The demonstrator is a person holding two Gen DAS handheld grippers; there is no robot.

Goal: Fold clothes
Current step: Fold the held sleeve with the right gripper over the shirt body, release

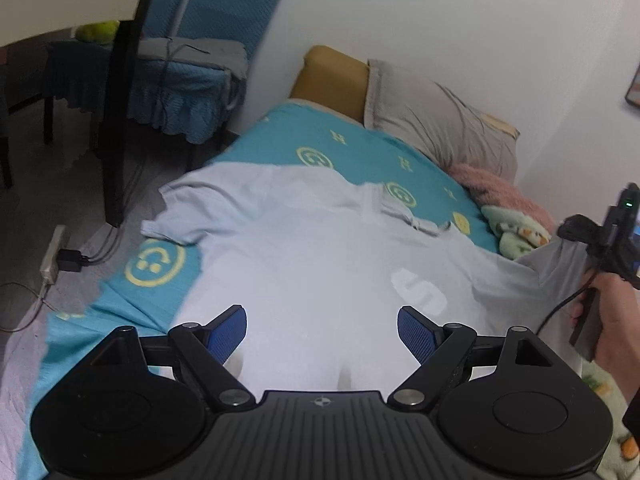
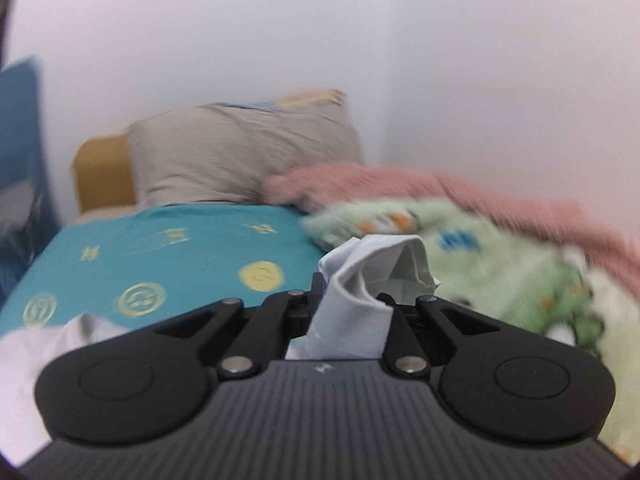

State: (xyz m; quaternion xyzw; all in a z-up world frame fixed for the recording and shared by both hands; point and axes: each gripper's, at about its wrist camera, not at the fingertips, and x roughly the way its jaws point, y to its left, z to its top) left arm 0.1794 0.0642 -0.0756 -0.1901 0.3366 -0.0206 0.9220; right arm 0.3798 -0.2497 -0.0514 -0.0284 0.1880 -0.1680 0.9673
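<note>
Lying flat across the bed, a pale blue-grey T-shirt [image 1: 312,248] of soft knit covers most of the teal sheet [image 1: 360,148], which is smooth cotton w/ yellow round emblems and H marks. Shirt collar sits toward the headboard; short sleeve on the left side spreads near the bed edge; white printed lettering shows on the chest, partly readable only.

Left gripper [image 1: 322,330]: jaws wide apart, blue ribbed pads [image 1: 230,326] clear of each other, nothing held; it hangs just above the shirt's lower body.

Right gripper [image 2: 352,300]: jaws closed together on a bunched fold of the shirt, fabric puckered into a peak betw. the fingers and trailing down over the housing. In left wrist view the same unit appears at the right edge, held by a hand [image 1: 612,320], w/ the shirt's right side lifted off the bed into a taut ridge.

Surroundings: grey crumpled pillow [image 1: 440,120] against mustard headboard [image 1: 332,76]; pink fuzzy blanket [image 2: 460,192] and green fleece blanket [image 2: 500,264] w/ cartoon print along the wall side. Right wrist view is motion-blurred; fine detail not readable. Power strip [image 1: 52,256] w/ cables on grey floor.
</note>
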